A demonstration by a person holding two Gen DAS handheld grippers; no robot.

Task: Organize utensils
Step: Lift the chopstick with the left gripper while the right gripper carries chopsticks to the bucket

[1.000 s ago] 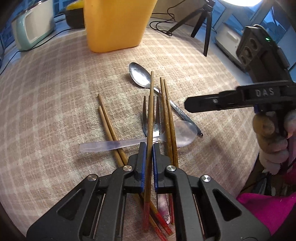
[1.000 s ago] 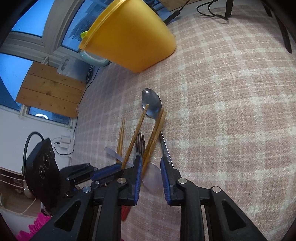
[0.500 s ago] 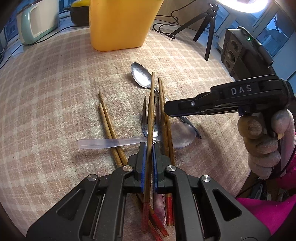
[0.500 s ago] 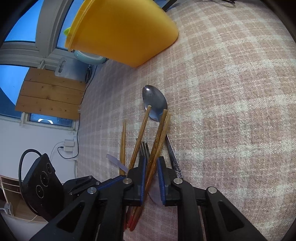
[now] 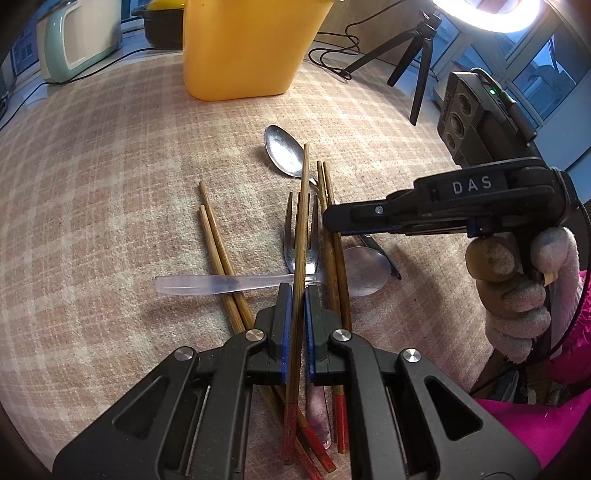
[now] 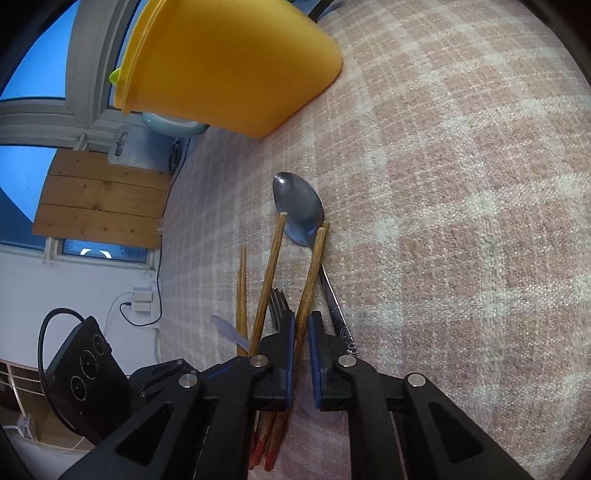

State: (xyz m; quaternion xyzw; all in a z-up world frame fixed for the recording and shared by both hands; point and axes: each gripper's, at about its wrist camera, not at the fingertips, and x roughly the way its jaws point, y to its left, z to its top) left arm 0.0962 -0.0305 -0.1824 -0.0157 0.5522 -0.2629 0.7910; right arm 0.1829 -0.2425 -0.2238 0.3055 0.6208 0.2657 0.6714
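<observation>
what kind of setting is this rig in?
Likely a home table set up for recording: a checked tablecloth strewn with chopsticks and a metal spoon, a ring light above a tripod, windows behind.

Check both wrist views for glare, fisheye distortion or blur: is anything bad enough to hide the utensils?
Left wrist view: a ring light blows out the top right corner; the checked tablecloth bows under the fisheye; the chopsticks, fork and metal spoon stay sharp. Right wrist view: even, cooler light, dark vignette at the corners, tablecloth weave crisp, a small highlight on the spoon bowl. Nothing hides the utensils.
</observation>
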